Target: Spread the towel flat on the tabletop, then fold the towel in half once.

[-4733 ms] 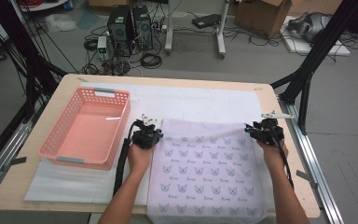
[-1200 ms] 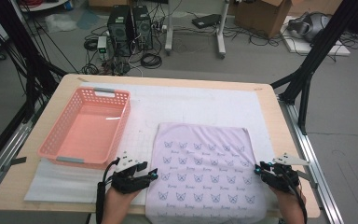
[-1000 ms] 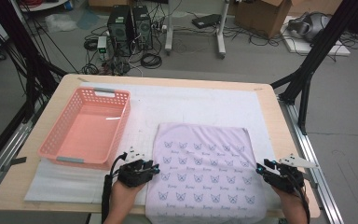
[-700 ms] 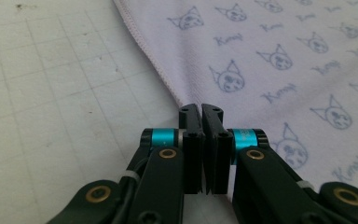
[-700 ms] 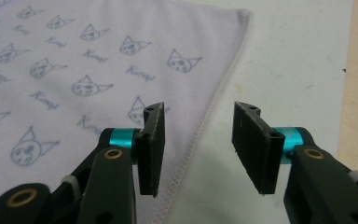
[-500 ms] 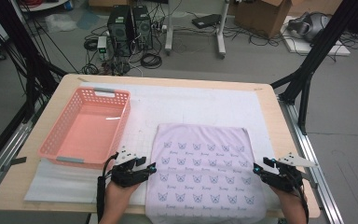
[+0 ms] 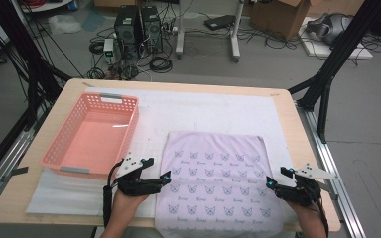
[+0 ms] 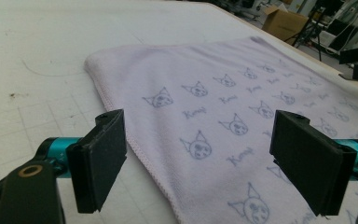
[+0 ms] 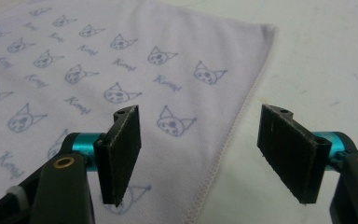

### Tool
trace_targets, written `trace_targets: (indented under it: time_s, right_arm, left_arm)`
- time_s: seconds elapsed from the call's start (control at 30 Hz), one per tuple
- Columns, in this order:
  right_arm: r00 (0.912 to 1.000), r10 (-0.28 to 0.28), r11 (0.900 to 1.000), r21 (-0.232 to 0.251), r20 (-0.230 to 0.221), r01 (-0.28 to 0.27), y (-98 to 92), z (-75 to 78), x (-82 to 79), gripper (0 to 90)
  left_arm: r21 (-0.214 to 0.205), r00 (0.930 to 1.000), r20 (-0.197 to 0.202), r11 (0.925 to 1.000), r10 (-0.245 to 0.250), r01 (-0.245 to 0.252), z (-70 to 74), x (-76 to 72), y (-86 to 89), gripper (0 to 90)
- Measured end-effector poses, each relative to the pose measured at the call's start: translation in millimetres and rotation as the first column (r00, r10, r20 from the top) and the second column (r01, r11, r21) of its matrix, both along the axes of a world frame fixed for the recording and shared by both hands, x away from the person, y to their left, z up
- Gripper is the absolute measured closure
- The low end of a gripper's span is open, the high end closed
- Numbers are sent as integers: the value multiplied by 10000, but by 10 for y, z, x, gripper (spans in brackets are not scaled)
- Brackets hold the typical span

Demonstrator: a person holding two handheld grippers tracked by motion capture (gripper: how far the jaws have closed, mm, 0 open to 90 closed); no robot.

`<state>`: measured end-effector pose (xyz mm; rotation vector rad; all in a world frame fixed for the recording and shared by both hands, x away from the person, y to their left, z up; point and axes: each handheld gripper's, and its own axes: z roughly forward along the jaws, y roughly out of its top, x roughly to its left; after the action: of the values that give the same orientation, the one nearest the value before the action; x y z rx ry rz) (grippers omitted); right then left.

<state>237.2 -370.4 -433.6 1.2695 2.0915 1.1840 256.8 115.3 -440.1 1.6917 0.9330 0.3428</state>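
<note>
Pale lilac cloth with a printed cat-face pattern [image 7: 217,183] is lying flat, folded into a rectangle, on the white gridded mat [image 7: 218,111] covering the wooden table [image 7: 285,106]. It is sitting on the near half of the mat, right of centre, with its near edge reaching the table's front edge.

Left gripper [image 7: 164,179] is hovering at the cloth's left edge, near the front. Its jaws have just been opening and are standing wide apart; in the left gripper view [image 8: 200,163] the hemmed edge is running between the pads, with neither pad pressing on it. One pad is over bare mat, the other over cloth.

Right gripper [image 7: 270,183] is sitting at the cloth's right edge, opposite the left one. Its jaws have also just been opening and are gaping wide; in the right gripper view [image 9: 198,151] the stitched edge is passing between the pads, ungripped.

Salmon-pink plastic lattice basket [image 7: 64,143] is sitting on the left side of the mat, just beside the left gripper, apart from the cloth.
</note>
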Motion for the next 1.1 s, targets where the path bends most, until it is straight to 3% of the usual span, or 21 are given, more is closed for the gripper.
trace_targets:
  time_s: [0.33, 0.87, 1.1]
  right_arm:
    - [9998, -151, 9999, 59, 122, 150, -57, 23, -58, 292]
    - [10000, 27, 10000, 30, 8, -27, 3, 11, -34, 292]
    - [9999, 31, 10000, -26, -152, -31, 12, -1, 26, 293]
  left_arm:
    - [89, 9999, -60, 9998, -150, 151, -21, 58, -77, 224]
    - [183, 9998, -20, 9996, 197, -197, -23, 93, -37, 227]
    - [171, 9989, -410, 9996, 242, -235, -49, 194, -42, 235]
